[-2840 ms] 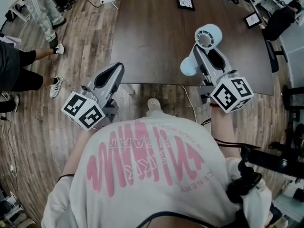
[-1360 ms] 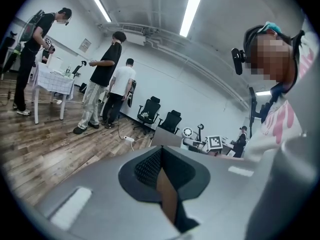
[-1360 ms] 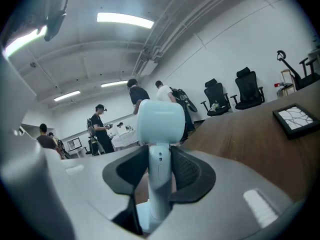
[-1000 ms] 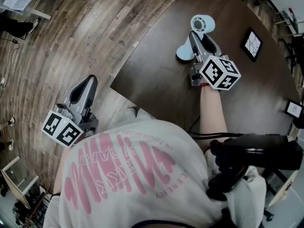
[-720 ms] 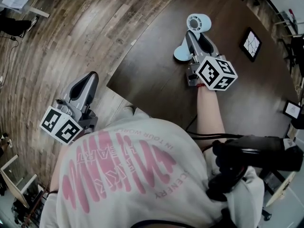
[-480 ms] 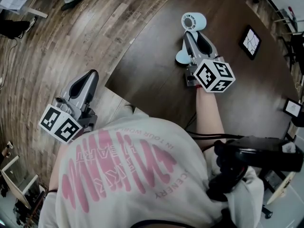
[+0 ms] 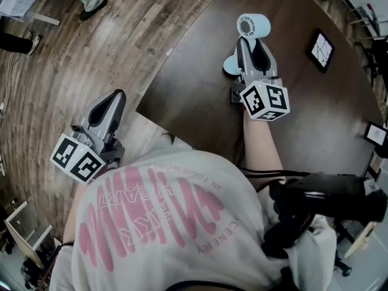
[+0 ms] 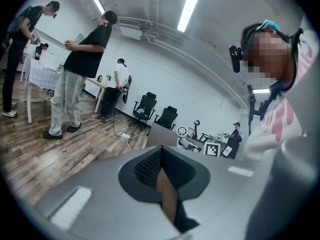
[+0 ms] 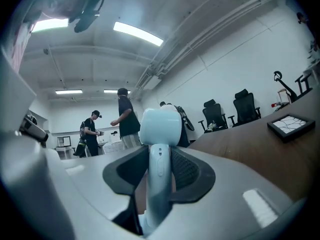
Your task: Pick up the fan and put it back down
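A small pale blue fan with a round head (image 7: 253, 26) and a disc base (image 7: 230, 65) is over the dark wooden table (image 7: 200, 102). Its slim stem (image 9: 158, 179) runs up between the jaws of my right gripper (image 7: 245, 42), which is shut on it and points roughly level. In the right gripper view the fan's head (image 9: 160, 126) rises just above the fingertips of that gripper (image 9: 159, 156). Whether the base rests on the table I cannot tell. My left gripper (image 7: 115, 97) hangs off the table's left edge over the wood floor, shut and holding nothing (image 8: 161, 154).
Two framed boards lie on the table at the right (image 7: 321, 42) (image 7: 374, 135). The table's near edge (image 7: 151, 111) runs between my grippers. A black device (image 7: 327, 199) hangs at my right side. People (image 8: 82, 74) and office chairs (image 8: 145, 106) stand across the room.
My right gripper has turned a little with the fan, so the fan's head has swung slightly to the right. The left gripper has hardly moved.
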{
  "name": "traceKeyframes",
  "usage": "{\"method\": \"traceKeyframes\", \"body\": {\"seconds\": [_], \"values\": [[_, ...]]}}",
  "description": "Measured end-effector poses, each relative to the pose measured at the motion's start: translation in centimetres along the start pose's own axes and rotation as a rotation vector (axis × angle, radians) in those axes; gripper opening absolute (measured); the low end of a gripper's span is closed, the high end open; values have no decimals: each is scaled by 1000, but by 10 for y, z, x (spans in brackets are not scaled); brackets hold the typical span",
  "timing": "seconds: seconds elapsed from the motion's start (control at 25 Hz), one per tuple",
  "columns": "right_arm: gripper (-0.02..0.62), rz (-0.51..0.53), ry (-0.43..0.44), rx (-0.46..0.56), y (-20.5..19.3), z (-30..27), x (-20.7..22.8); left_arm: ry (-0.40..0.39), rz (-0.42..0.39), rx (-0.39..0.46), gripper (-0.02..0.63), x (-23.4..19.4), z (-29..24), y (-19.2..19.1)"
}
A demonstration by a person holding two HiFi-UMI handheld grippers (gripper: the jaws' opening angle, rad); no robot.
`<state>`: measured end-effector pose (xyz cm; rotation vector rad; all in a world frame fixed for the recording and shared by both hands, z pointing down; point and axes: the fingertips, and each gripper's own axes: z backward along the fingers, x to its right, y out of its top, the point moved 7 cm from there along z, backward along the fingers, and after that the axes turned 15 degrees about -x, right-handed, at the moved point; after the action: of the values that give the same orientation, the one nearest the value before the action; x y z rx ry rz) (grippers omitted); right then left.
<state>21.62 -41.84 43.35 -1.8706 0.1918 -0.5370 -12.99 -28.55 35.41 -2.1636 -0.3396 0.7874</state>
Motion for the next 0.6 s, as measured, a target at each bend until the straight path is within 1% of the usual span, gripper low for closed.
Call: {"method": "traceKeyframes", "body": {"seconds": [0.16,0.32,0.48,0.6], "values": [[143,21,-61,42,-7,5,-3,-5,-5,-6,17,-2,2,-3],[143,67,-120,73,-10,13,-7,-4,-14,-11,17,0,4,-2],[143,144,-146,94,-15,19,-19,-7,-36,-20,17,2,5,-2],[143,178,-161,104,-16,23,-26,-15,-66,-31,17,3,5,0]]}}
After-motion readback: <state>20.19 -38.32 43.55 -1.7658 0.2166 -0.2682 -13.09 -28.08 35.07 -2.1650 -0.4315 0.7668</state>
